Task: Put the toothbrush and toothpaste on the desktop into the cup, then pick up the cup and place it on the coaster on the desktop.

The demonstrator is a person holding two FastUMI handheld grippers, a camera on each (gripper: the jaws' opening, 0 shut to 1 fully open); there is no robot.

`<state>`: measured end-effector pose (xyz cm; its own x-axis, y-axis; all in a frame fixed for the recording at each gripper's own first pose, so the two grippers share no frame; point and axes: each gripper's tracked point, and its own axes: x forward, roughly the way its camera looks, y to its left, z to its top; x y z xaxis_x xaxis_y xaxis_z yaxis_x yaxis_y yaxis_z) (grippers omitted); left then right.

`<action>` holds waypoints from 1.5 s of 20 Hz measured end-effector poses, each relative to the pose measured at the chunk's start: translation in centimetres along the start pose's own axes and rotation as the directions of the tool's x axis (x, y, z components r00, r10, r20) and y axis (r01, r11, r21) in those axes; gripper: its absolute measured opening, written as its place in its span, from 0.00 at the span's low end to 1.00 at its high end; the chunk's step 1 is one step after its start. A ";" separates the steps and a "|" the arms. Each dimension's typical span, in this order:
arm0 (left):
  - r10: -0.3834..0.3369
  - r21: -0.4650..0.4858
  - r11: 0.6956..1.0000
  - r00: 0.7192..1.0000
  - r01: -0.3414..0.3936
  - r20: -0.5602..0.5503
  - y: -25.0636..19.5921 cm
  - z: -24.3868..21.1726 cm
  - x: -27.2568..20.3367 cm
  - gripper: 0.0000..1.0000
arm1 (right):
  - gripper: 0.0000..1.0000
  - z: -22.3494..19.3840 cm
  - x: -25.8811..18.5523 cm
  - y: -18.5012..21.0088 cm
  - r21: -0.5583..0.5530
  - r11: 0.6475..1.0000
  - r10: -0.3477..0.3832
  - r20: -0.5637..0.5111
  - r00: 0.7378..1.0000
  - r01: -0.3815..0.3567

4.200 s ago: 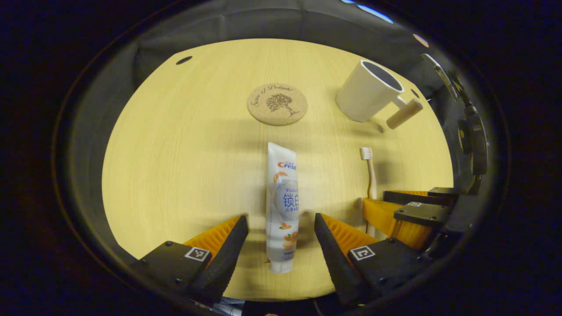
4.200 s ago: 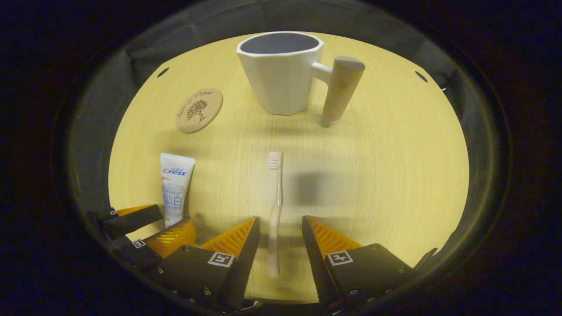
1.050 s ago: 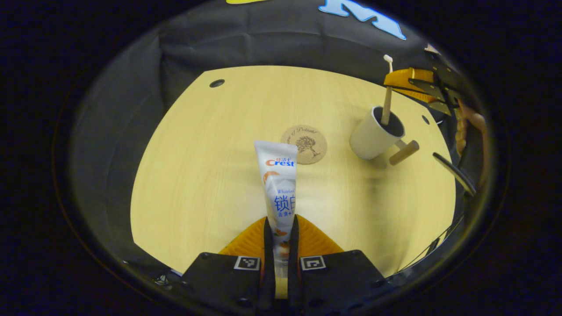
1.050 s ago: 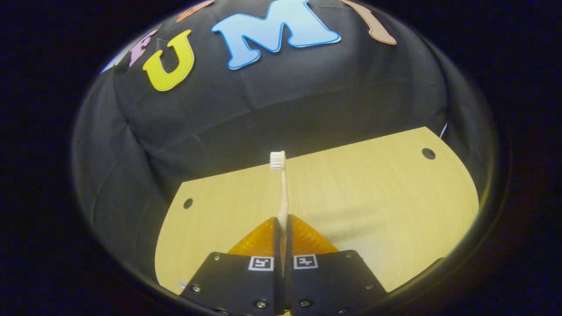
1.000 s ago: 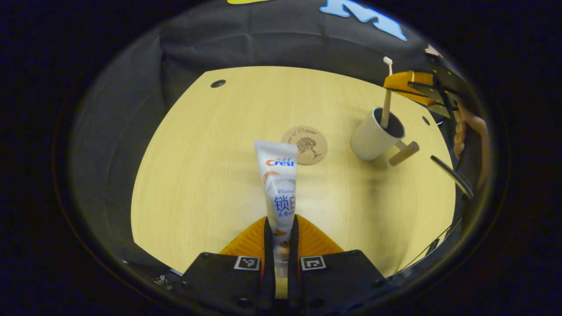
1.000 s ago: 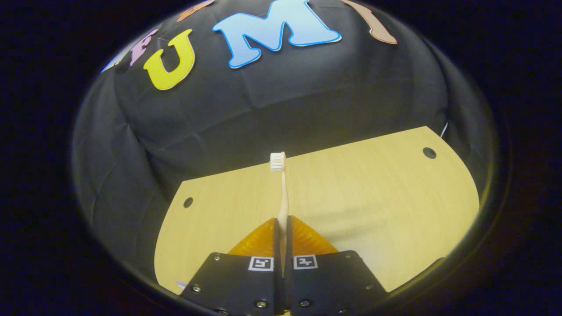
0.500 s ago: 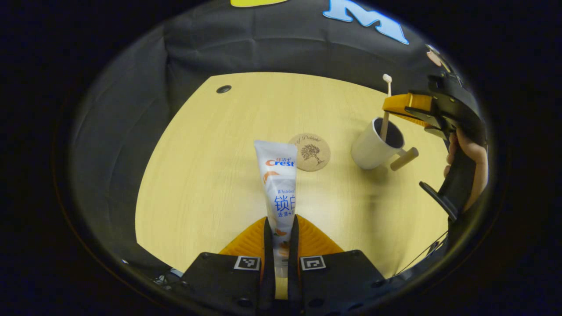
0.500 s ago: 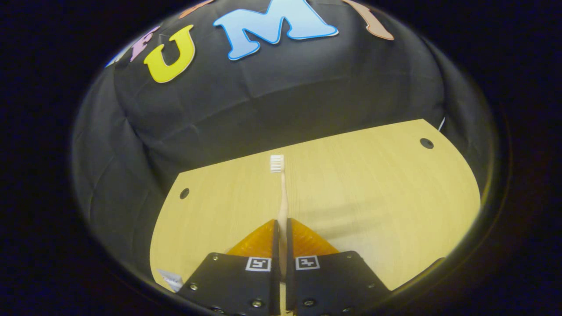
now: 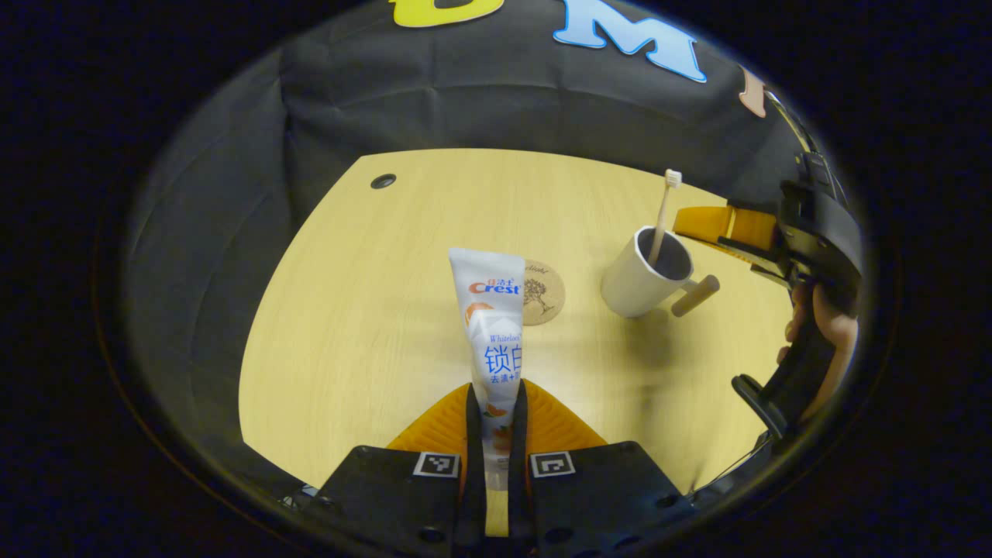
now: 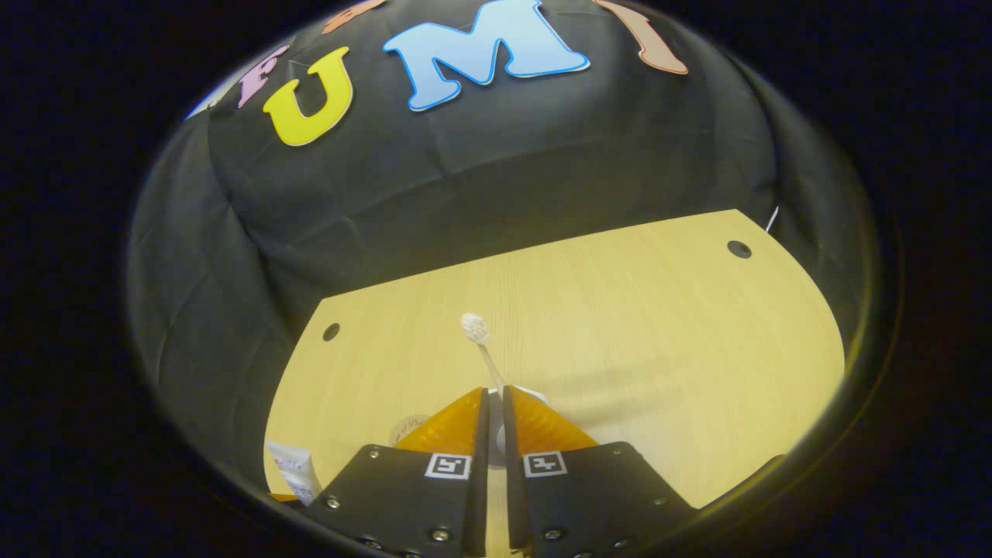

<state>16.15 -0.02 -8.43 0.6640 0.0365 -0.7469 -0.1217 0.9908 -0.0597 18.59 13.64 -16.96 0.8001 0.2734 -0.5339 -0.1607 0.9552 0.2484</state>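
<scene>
Toothbrush (image 9: 661,213) stands in the cup (image 9: 637,275).
Left gripper (image 9: 494,403) squeezes the toothpaste (image 9: 492,325); right gripper (image 10: 490,411) is open a crack, holding nothing.

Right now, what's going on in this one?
A person holds a gripper in each hand. The left gripper has its fingers shut on the toothpaste, lifted off the desktop. The toothbrush leans in the cup, head up, free of the right gripper, whose fingers stand slightly apart just beside the cup. The cup stands on the desktop to the right of the coaster, not on it.
</scene>
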 end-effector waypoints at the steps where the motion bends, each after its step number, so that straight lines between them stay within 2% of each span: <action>1: -0.012 0.003 1.000 1.000 0.012 0.015 -0.3 0.8 0.4 0.19 | 0.11 -0.1 -0.6 -0.3 0.005 1.000 0.000 0.000 1.000 0.000; 6: -0.077 0.085 0.994 0.990 0.067 0.115 -1.8 6.5 2.3 0.19 | 0.11 -1.1 -3.2 -4.1 0.030 0.998 -0.047 0.000 0.999 0.047; 9: -0.139 0.163 0.980 0.977 0.112 0.162 -4.4 8.7 3.4 0.19 | 0.11 -2.0 -4.7 -7.5 0.077 0.993 -0.094 -0.013 0.995 0.095; 15: -0.258 0.295 0.936 0.945 0.192 0.203 -11.5 11.4 5.1 0.19 | 0.11 -3.4 -7.7 -14.0 0.168 0.965 -0.199 -0.025 0.980 0.200; 19: -0.352 0.386 0.888 0.909 0.249 0.223 -16.1 13.4 6.0 0.19 | 0.11 -4.1 -9.4 -17.6 0.203 0.943 -0.262 -0.044 0.964 0.265; 21: -0.376 0.434 0.865 0.897 0.250 0.231 -17.5 14.2 6.9 0.19 | 0.10 -4.5 -10.1 -19.2 0.217 0.931 -0.287 -0.055 0.956 0.292; 26: -0.405 0.494 0.837 0.875 0.238 0.265 -20.0 15.9 8.3 0.19 | 0.11 -5.6 -11.3 -21.6 0.233 0.912 -0.326 -0.085 0.941 0.337; 30: -0.391 0.521 0.836 0.852 0.170 0.349 -20.0 18.0 9.1 0.19 | 0.11 -6.6 -11.9 -22.7 0.240 0.903 -0.338 -0.109 0.935 0.355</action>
<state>37.92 -17.20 -2.10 0.8705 -0.3107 -0.3817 0.3959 0.9028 0.1681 8.91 -10.58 -21.54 0.7390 -0.0552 -0.6715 0.2779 0.9329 0.2291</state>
